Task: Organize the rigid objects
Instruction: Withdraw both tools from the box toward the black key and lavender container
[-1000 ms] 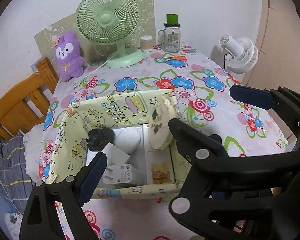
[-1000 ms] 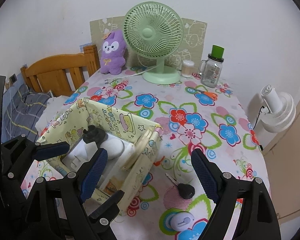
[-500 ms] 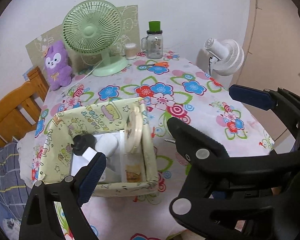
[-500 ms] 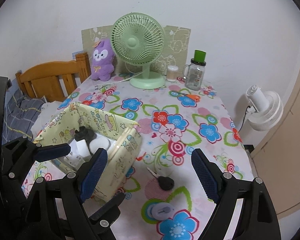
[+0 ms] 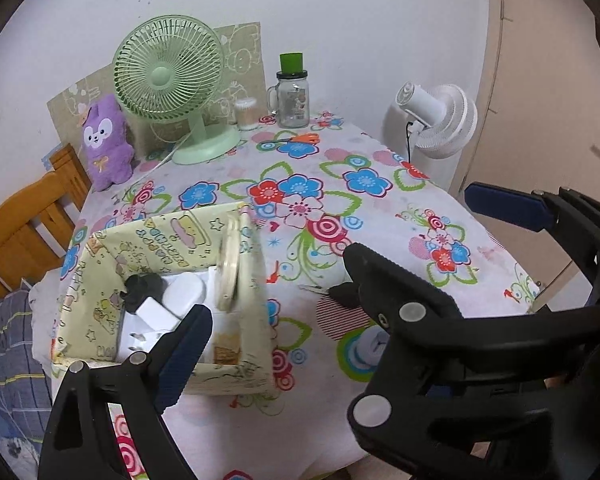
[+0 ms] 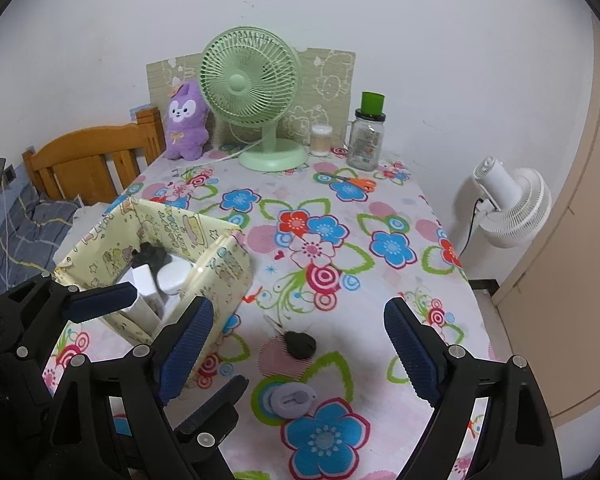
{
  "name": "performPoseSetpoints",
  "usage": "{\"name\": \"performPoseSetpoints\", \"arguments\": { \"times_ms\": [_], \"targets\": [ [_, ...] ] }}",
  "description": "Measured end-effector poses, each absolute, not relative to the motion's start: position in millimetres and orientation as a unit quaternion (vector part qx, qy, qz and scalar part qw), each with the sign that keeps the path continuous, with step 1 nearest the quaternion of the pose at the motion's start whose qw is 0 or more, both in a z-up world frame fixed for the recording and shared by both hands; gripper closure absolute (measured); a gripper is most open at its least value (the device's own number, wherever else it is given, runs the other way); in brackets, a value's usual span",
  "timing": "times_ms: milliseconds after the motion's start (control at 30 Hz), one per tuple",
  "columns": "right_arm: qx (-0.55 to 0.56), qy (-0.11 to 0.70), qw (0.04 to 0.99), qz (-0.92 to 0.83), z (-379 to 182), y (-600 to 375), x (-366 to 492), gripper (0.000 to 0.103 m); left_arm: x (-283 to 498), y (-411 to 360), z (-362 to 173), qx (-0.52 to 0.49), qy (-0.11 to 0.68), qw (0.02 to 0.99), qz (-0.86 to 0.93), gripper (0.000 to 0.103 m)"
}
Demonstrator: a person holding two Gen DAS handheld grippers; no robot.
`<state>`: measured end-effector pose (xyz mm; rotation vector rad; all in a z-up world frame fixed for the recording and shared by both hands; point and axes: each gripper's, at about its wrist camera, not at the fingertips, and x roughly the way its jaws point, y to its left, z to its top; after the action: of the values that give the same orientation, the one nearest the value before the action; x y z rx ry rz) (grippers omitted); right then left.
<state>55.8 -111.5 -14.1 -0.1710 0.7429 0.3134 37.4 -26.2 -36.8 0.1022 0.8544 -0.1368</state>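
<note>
Two hand-held grippers are hovering above a bench (image 6: 400,216) covered in a flowered cloth. The right gripper (image 6: 300,344) is holding its fingers spread wide with nothing between them, directly above a black car key (image 6: 298,343) lying on the cloth. Just nearer the camera, a round grey disc (image 6: 288,399) is lying flat. The left gripper (image 5: 332,272) is also gaping wide and empty. A yellow patterned box (image 5: 236,376) is sitting to the left, holding a white charger (image 5: 152,314) and other small items.
</note>
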Motion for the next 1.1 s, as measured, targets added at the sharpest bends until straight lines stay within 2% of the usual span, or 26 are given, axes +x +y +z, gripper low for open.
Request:
{"name": "performPoseSetpoints", "arguments": {
  "times_ms": [400,967,1100],
  "targets": [
    [-0.093,0.366,0.912,0.157,-37.5,-139.1,54.3,0.014,33.6,-55.6,-61.1,0.052,0.407,0.910,-0.059,0.008],
    [-0.084,0.399,0.902,0.142,-80.5,-174.7,63.5,0.014,45.9,-81.3,-104.5,0.050,0.444,0.892,-0.069,0.008],
    [-0.085,0.407,0.899,0.138,-89.7,-178.9,67.4,0.014,49.1,-86.8,-113.2,0.058,0.451,0.888,-0.072,0.014]
  ]
}}
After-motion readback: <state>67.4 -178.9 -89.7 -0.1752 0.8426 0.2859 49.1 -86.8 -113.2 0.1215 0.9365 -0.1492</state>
